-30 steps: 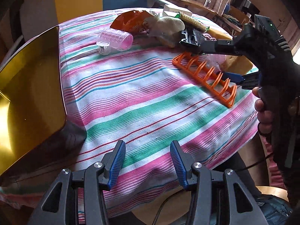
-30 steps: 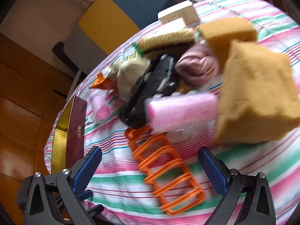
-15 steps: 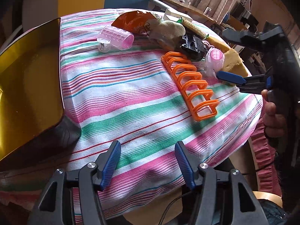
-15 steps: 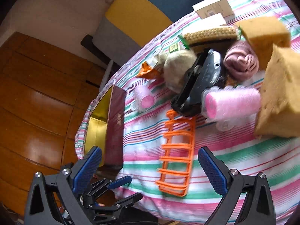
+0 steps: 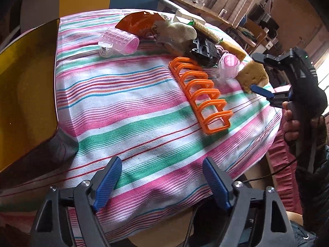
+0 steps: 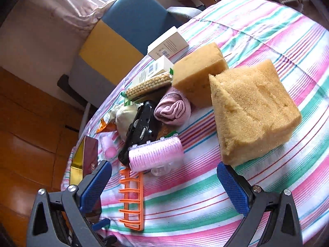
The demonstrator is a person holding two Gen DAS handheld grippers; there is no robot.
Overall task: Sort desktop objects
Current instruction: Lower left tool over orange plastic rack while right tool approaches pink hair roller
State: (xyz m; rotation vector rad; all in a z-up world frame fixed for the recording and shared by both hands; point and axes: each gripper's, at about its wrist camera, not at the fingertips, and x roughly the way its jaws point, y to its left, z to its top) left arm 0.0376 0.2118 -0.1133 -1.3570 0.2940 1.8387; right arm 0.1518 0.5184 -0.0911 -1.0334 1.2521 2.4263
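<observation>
An orange plastic rack (image 5: 202, 91) lies on the striped tablecloth (image 5: 127, 107); it also shows in the right wrist view (image 6: 132, 201). A pink hair roller (image 6: 156, 155) rests against a black device (image 6: 141, 130). Another pink roller (image 5: 118, 41) lies further left. Two yellow sponges (image 6: 253, 111) (image 6: 197, 73) sit on the right. My left gripper (image 5: 162, 183) is open and empty over the near table edge. My right gripper (image 6: 164, 187) is open and empty, just short of the roller and the large sponge; it shows in the left wrist view (image 5: 261, 74).
A gold-lined box (image 5: 24, 88) stands at the left. A pile holds an orange snack bag (image 5: 141, 23), a beige sock (image 5: 178, 33), a pink cloth (image 6: 172, 109), a corn-cob brush (image 6: 150, 84) and white cartons (image 6: 167, 45). A blue and yellow chair (image 6: 123, 33) stands behind the table.
The right gripper pulled back off the rack to the right edge of the table, then turned toward the sponges and roller. The orange rack now lies further left. The left gripper opened wider.
</observation>
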